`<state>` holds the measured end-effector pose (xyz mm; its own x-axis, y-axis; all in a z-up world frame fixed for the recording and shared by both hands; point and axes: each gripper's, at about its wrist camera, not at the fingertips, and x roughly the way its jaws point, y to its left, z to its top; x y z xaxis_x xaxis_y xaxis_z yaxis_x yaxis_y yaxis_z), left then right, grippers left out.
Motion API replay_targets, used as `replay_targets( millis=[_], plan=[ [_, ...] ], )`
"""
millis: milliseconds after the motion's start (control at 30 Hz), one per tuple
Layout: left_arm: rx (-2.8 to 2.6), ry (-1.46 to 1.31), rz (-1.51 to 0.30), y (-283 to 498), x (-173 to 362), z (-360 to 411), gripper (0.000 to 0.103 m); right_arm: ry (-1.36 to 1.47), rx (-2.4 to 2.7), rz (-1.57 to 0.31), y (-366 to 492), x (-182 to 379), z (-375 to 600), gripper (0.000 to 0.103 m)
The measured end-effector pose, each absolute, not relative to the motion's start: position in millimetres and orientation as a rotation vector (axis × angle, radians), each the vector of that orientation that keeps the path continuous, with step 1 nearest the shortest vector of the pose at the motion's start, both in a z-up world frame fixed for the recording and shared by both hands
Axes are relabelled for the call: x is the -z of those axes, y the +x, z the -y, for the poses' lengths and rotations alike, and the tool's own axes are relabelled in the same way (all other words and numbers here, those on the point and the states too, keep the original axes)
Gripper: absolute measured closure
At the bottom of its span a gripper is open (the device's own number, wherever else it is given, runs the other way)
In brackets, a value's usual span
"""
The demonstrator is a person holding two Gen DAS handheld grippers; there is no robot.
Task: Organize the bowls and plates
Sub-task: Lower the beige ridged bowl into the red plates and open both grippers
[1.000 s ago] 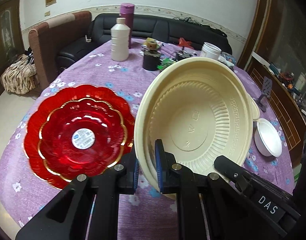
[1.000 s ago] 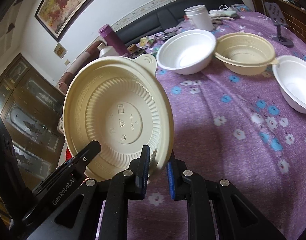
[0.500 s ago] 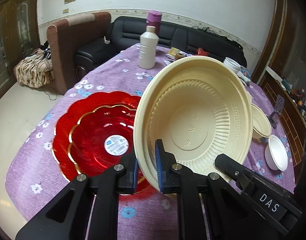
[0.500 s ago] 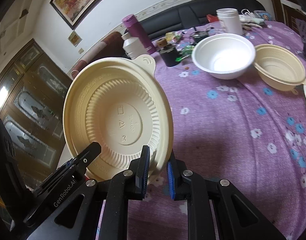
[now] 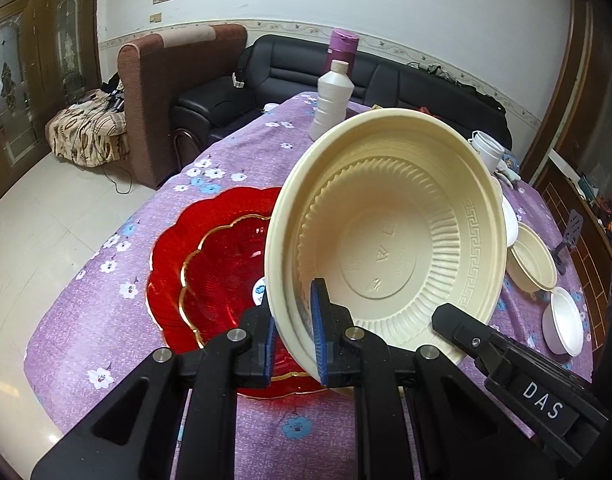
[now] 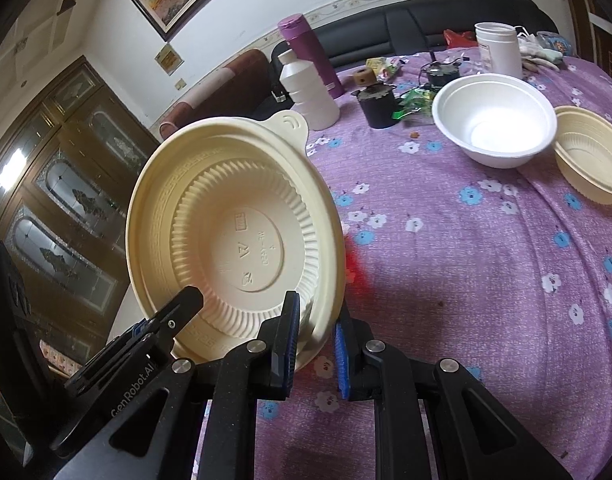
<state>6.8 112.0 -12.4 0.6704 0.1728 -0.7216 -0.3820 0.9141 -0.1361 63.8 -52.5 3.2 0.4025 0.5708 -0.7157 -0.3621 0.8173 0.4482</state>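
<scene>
Far left in the left wrist view: red plate [image 5: 210,264] flat on the purple tablecloth [image 5: 234,160], near the table's left edge, empty, nothing stacked on it yet

Just right of it and partly over it: large cream bowl [image 5: 386,248] held tilted on edge above the cloth, inside facing that camera, near rim overlapping the red plate's right side. Left gripper [image 5: 292,334] closed hard on the near rim, one blue pad on either side of the wall. Right gripper [image 6: 314,338] likewise clamped on the same bowl's rim, seen from the underside in the right wrist view, tab handle at the top. Both claws nearly closed, only the thin plastic wall between the pads

Further right, in the right wrist view: white bowl [image 6: 494,120] standing alone at mid-table, small cream bowl [image 6: 590,152] just beside it to the right, apart and not nested. In the left wrist view, small white bowl [image 5: 566,320] alone at the near right

Far side: white bottle [image 5: 332,100] and other clutter, not part of the job

Judged progress: early. One bowl in transit, apparently bound for the red plate; no stack formed anywhere in view. Remaining: setting this bowl down, then gathering the three loose bowls
</scene>
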Motion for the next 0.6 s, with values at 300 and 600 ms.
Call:
replay_targets(
  millis=[300,600],
  plan=[
    [-0.328,-0.317,-0.783,3,13,-124,0.089,0.202,-0.614,-0.998,67,-4,37,0.088],
    [-0.332,-0.358,-0.791,2,10,-142,0.088,0.166,-0.632,-1.005,75,-11,19,0.088]
  ],
)
